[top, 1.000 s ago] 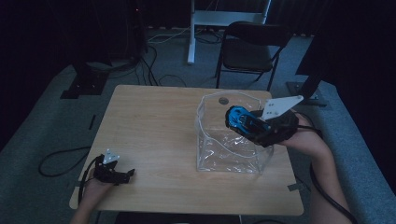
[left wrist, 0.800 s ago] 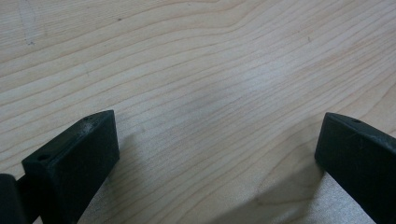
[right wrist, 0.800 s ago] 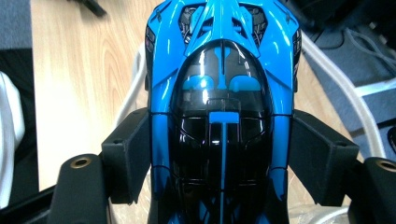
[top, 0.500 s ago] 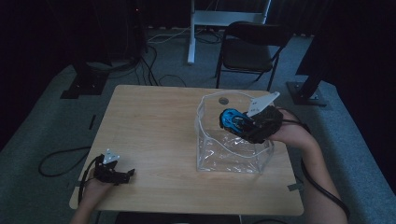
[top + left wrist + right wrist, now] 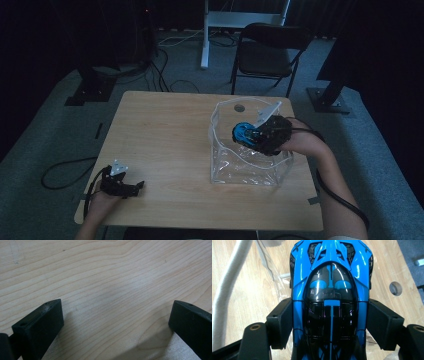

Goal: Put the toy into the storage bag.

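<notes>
Blue toy car going into the clear bag, plenty of ways this could flop

The right gripper [image 5: 255, 136] has its jaws clamped on the sides of a glossy blue and black toy sports car [image 5: 331, 297], held at the open top of the clear soft plastic bag [image 5: 250, 167] on the right half of the table. My worry is that the bag's walls are floppy, so the car's nose could catch the white-edged rim [image 5: 227, 290] and fold it in or tip the bag over. The shiny body could also slip, since the pads only pinch its flanks. The left gripper [image 5: 131, 186] sits at the near left corner, jaws apart with nothing between them, too far away to steady the bag. The surface is a light wooden table [image 5: 160, 130] with a cable hole [image 5: 395, 288] near the far side. The room is dim, with grey carpet, a black folding chair [image 5: 270, 52] and loose cables [image 5: 165, 75] beyond the table.
</notes>
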A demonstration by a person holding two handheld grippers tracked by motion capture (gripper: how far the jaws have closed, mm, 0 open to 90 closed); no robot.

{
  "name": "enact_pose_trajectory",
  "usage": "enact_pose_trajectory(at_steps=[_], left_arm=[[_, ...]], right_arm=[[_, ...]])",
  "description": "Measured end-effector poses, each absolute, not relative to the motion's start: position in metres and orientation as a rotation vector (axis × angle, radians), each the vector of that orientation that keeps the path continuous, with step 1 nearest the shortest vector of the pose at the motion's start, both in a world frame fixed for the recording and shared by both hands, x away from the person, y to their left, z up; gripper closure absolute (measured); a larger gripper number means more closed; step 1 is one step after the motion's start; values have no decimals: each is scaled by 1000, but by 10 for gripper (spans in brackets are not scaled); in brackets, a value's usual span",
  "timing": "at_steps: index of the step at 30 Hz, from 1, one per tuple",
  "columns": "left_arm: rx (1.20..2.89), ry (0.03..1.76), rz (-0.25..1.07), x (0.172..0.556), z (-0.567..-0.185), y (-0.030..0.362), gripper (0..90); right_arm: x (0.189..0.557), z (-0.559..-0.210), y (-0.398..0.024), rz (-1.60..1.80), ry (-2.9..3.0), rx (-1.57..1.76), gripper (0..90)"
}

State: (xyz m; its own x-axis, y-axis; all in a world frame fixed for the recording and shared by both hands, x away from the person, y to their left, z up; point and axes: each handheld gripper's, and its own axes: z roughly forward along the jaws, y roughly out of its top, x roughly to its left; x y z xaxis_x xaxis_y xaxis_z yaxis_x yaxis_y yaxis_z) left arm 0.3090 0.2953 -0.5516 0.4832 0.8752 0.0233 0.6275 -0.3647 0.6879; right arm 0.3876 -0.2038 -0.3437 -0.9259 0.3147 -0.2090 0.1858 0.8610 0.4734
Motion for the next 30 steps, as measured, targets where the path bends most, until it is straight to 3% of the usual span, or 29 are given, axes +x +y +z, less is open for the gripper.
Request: enact_pose_trajectory(at_steps=[30], left_arm=[[2115,1235,520,309,-552,295,2]], right_arm=[[404,-380,-161,291,2870,326,276]])
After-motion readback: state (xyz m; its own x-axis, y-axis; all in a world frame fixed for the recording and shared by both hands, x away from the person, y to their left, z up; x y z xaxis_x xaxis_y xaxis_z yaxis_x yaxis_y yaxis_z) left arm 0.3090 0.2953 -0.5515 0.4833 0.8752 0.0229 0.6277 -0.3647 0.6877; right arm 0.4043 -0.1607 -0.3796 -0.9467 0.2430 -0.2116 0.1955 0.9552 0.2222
